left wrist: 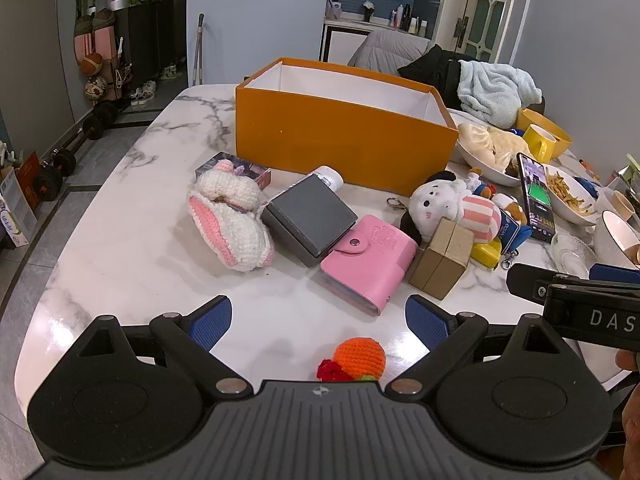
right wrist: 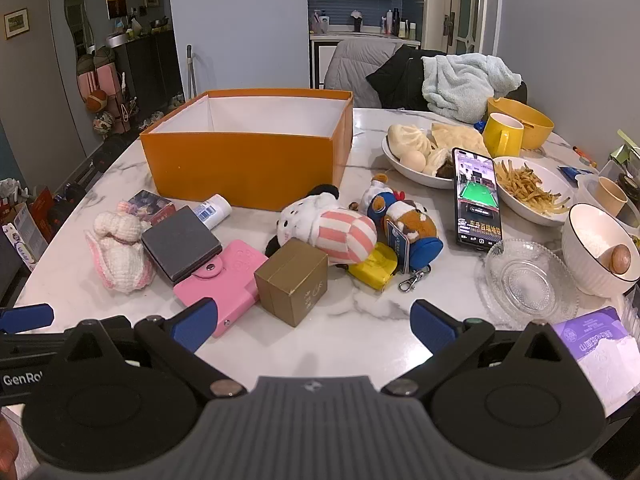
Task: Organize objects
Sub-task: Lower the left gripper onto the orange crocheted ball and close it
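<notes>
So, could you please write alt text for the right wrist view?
The open right gripper hovers empty over a marble table, facing a brown box, pink wallet, plush toys and an open orange box. Dishes of food and a phone sit right.

Pale blue walls (right wrist: 240, 40) enclose the room, with grey floor tiles (left wrist: 92, 168) to the left. A dark cabinet (right wrist: 148, 64) stands far left under framed pictures (right wrist: 16, 23). Far right, a white glazed door (right wrist: 466, 4) adjoins a mirrored vanity (right wrist: 360, 36).
</notes>
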Demonstrator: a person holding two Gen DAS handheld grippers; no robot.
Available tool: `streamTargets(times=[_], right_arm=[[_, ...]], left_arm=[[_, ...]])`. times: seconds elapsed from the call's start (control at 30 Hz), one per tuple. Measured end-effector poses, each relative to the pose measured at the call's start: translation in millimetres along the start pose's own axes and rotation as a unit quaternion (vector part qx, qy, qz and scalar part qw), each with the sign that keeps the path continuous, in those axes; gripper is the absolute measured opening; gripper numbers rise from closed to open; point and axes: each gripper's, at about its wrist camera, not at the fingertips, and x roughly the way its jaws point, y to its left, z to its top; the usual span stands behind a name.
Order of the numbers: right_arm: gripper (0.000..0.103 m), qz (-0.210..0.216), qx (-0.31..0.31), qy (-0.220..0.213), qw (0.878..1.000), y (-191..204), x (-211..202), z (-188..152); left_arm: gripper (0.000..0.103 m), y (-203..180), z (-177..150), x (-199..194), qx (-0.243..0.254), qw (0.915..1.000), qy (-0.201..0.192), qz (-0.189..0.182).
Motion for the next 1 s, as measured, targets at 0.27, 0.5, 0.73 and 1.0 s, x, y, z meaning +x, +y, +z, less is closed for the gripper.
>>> streamTargets(times=[0.27, 0.5, 0.73, 1.0], right_arm=[[0.102, 0.0, 0.001, 0.001, 1.0, 0, 1, 0], [0.102, 0.001, 0.0, 0.001, 1.0, 0, 2, -1], [0.102, 0.009, -0.016, -0.004, 1.0, -5, 12, -4], [0.102, 0.02, -0.02, 0.004, 1.0, -10, 34, 3]], left_arm=[[0.103, 0, 0, 0, 0.001, 1.0, 0.0, 0.001], [0.103, 1, 0, 1, 0.002, 1.0, -0.001, 0.0], [0.103, 3, -13, 17, 0.007, 0.9998, 0.008, -0.016], [0.103, -9, -28, 36, 0.032, 0.9987, 0.025, -0.03]])
